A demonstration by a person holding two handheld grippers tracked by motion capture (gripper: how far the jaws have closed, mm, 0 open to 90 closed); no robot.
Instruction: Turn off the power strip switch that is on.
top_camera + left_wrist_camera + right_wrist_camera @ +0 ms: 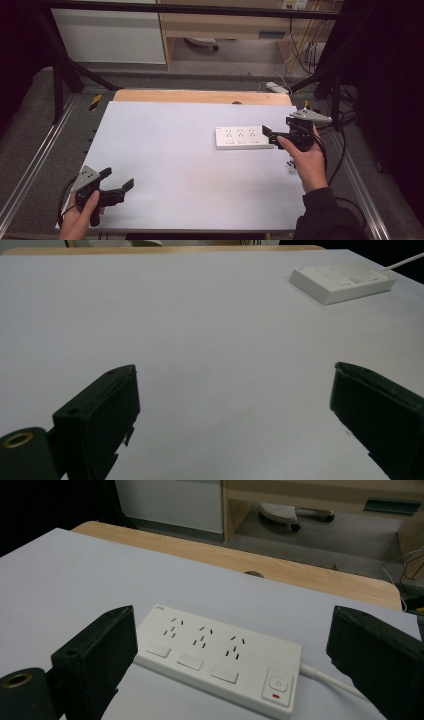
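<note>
White tabletop (pixel 165 165), wood strip along far edge, shelving and cables beyond. Power strip (pixel 241 137) lies flat on the right half of the table, sockets up; 3 sockets w/ a switch each, main button w/ a red mark at the cable end, per right gripper view (pixel 220 657).

Your right gripper (pixel 274 136) sits at the strip's right (cable) end, jaws spread wide, nothing between them; can't tell if a jaw touches the casing. Your left gripper (pixel 117 181) is near the front-left corner, well apart from the strip, jaws also wide apart and empty.

Step, as judged: approach, pre-contact on the strip w/ right gripper. Nothing is held yet.

Next move probably calls for: line the right jaws up on the strip end or a switch, come in low, and watch the cable (pixel 327 680) so it doesn't drag the strip. Bring left in to steady the far end if the strip slides.
</note>
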